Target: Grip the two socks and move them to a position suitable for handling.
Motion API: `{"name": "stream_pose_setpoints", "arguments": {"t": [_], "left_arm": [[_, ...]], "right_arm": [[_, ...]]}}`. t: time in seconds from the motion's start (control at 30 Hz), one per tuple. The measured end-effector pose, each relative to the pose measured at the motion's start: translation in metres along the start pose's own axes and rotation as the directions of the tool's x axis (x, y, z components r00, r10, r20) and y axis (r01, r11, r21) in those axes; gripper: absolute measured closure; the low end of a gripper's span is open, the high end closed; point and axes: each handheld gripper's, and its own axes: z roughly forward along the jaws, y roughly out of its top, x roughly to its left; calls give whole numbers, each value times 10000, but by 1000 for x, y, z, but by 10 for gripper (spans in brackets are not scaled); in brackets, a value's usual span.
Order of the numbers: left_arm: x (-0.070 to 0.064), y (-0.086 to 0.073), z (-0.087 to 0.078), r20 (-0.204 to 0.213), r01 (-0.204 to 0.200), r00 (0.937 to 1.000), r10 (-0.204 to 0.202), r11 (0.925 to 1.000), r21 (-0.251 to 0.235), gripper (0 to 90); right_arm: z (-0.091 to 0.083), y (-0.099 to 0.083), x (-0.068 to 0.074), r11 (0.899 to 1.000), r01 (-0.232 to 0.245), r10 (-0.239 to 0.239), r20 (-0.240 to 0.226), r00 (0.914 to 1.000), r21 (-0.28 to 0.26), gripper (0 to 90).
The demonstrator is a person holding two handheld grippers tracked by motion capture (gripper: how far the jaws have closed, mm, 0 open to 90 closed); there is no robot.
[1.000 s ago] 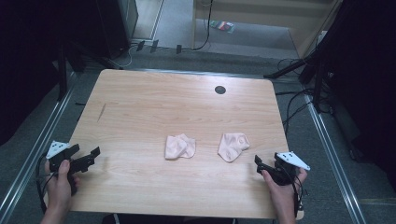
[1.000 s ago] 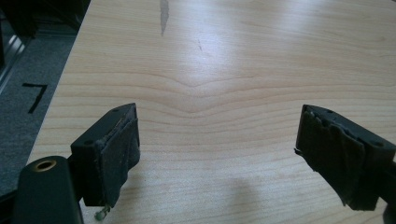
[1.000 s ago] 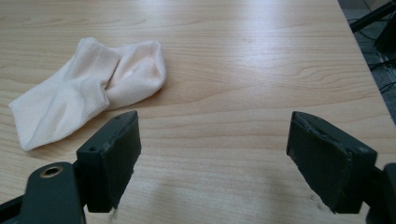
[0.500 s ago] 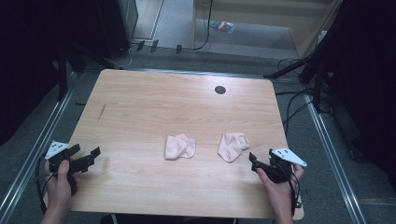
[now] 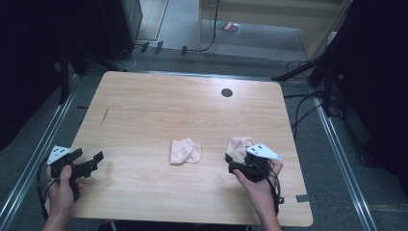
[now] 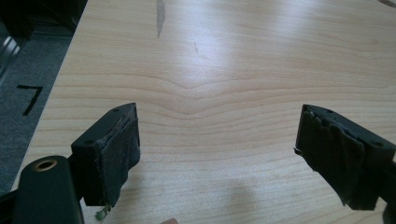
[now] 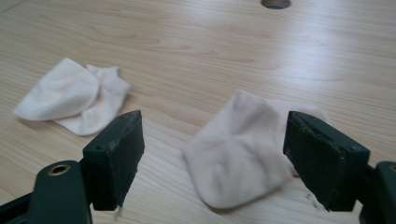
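Note:
Two small pale pink socks lie crumpled on the wooden table (image 5: 159,110). The left sock (image 5: 184,150) (image 7: 74,95) rests near the table's middle front. The right sock (image 5: 238,146) (image 7: 245,149) lies right in front of my right gripper (image 5: 230,162) (image 7: 212,161), whose jaws stand wide open on either side of it without touching it. My left gripper (image 5: 91,162) (image 6: 217,149) is open over bare wood near the front left corner, held in a hand.
A round cable hole (image 5: 226,92) (image 7: 275,3) sits near the table's far edge. A dark streak (image 5: 104,115) (image 6: 160,14) marks the wood at left. Cables and stand legs lie on the floor around the table (image 5: 308,103).
My right gripper has moved left and forward from the table's right edge until its jaws frame the right sock. The left gripper has barely moved.

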Motion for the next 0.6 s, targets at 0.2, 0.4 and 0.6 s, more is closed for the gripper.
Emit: {"name": "stream_pose_setpoints", "arguments": {"t": [0.2, 0.4, 0.6], "left_arm": [[0, 0, 0, -7, 18, 10000, -17, 10000, 19, 142], [0, 0, 0, 10, 33, 10000, -33, 10000, 25, 142], [1, 0, 0, 34, 39, 10000, -39, 10000, 25, 142]], "right_arm": [[15, 9, 20, 9998, 150, -146, -372, 9992, 102, 236], [40, 18, 47, 9983, 455, -425, -796, 9959, 374, 297], [64, 21, 64, 9958, 584, -503, -1116, 9925, 707, 306]]}}
